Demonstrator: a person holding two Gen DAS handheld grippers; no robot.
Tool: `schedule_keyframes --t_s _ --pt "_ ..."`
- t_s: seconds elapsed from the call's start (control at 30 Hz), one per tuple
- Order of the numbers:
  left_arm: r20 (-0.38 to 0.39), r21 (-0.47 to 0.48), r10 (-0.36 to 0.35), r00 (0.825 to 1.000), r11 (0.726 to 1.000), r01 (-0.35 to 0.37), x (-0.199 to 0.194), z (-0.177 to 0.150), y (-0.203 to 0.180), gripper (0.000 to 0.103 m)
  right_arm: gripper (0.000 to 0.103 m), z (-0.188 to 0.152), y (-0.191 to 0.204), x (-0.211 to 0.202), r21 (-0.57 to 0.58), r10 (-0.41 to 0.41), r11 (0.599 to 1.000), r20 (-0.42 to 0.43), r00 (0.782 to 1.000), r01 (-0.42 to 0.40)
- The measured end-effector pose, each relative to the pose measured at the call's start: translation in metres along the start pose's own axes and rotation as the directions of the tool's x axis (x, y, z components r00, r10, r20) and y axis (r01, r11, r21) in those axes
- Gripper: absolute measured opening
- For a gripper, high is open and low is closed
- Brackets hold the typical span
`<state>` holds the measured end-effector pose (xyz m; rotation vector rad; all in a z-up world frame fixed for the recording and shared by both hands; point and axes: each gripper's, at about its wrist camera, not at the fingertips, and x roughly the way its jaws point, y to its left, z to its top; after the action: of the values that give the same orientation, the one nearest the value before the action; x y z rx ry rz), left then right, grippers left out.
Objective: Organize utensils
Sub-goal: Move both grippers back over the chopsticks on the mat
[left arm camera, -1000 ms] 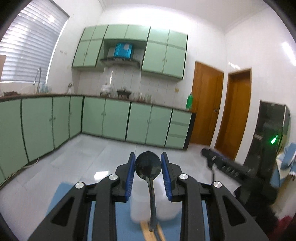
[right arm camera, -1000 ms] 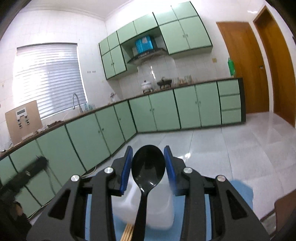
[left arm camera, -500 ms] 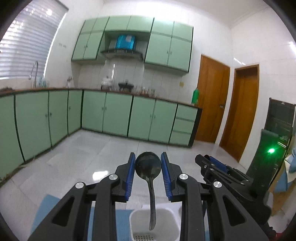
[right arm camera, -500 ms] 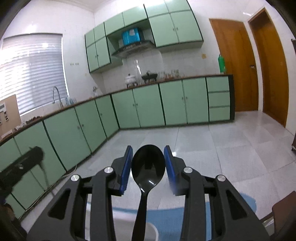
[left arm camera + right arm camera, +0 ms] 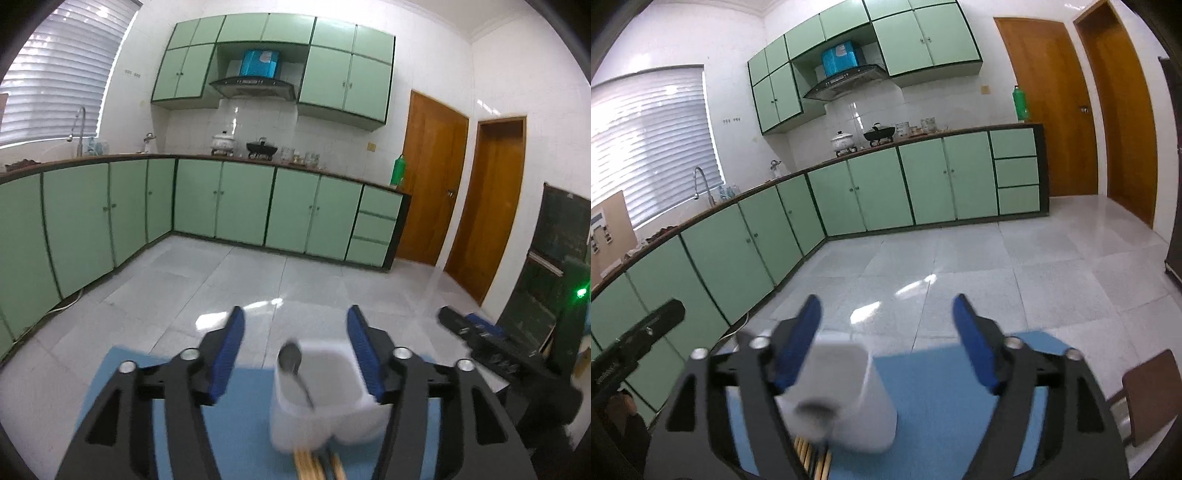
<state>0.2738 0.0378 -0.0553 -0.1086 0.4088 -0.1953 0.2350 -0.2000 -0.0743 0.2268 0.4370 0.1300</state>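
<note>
White holder [image 5: 321,391] sits on the blue mat [image 5: 243,398] near the counter's far edge, dark spoon [image 5: 293,367] standing inside it. Left gripper [image 5: 293,345] jaws opening, nothing pinched, straddling the holder. Right gripper [image 5: 886,343] jaws opening, empty, holder below them. Chopsticks [image 5: 308,463] lie just in front of the holder.

You are standing in a home kitchen. Ahead of your tongs, pale green base cabinets [image 5: 240,203] run along two walls under a dark counter, with matching wall cabinets [image 5: 343,74] above. A range hood [image 5: 255,83] hangs over pots [image 5: 862,138], a sink tap [image 5: 700,181] stands left by the blinds, and wooden doors [image 5: 432,181] stand to the right.
</note>
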Motion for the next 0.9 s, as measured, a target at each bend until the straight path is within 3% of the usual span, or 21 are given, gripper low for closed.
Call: schedule_keyframes --t_s 0.13,0.27,0.4,0.57,0.77,0.9 --pt "-0.069 -0.003 0.012 0.998 1.0 -0.012 -0.034 -0.03 -0.001 0.074 0.09 -0.033 0.001 -0.039 -0.031 -0.038 0.999 -0.077 0.996 0.036" --pt "-0.173 0.003 0.028 0.984 1.0 -0.028 -0.066 -0.082 0.0 0.078 0.092 -0.089 0.008 -0.073 -0.033 -0.058 0.998 -0.196 0.979 0.053" --pt "-0.293 0.02 0.065 0.954 0.998 -0.062 -0.087 -0.138 0.003 0.078 0.092 -0.141 0.022 -0.098 -0.053 -0.079 0.996 -0.297 0.952 0.066" --pt "-0.403 0.04 0.103 0.909 0.995 -0.095 -0.104 -0.186 0.009 0.078 0.092 -0.187 0.041 -0.12 -0.077 -0.089 0.995 -0.371 0.925 0.064" --pt "-0.442 0.056 0.128 0.888 0.992 -0.114 -0.117 -0.195 0.012 0.078 0.075 -0.213 0.066 -0.127 -0.111 -0.071 0.994 -0.434 0.898 0.025" --pt "-0.446 0.054 0.14 0.884 0.99 -0.13 -0.121 -0.197 0.013 0.078 0.064 -0.218 0.078 -0.13 -0.124 -0.05 0.992 -0.449 0.892 -0.006"
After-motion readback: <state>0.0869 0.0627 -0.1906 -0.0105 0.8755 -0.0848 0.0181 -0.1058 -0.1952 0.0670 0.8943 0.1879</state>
